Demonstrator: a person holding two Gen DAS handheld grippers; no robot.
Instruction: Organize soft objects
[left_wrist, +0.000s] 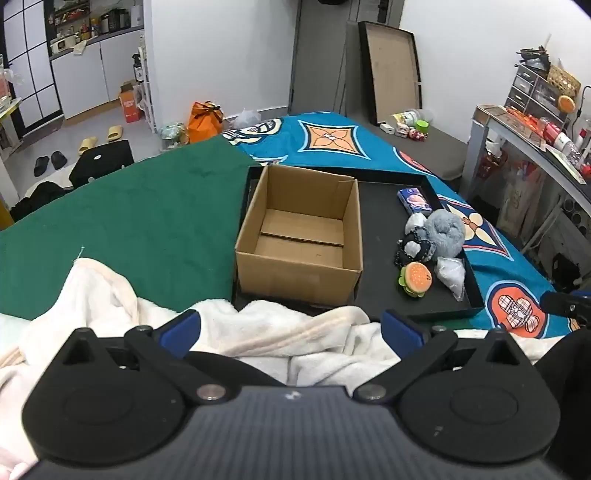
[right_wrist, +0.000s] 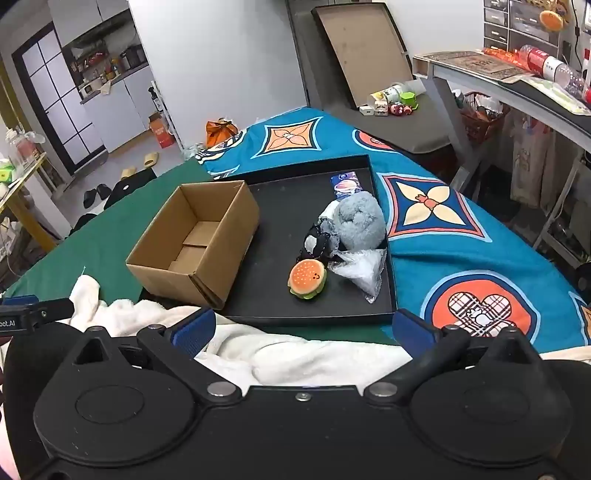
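Both jaws gape wide, gripping nothing; the white towel (left_wrist: 280, 332) lies between them, the cardboard box (left_wrist: 301, 240) and burger plush (right_wrist: 307, 277) ahead.

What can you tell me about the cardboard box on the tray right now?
The cardboard box is plain brown corrugated board, open-topped with no top flaps showing, upright and empty; its bottom flaps show a seam across the floor. It stands on the left part of the black tray, apart from the soft toys on the right. The white blanket lies in front of it; whether they touch is unclear. Neither gripper touches it.
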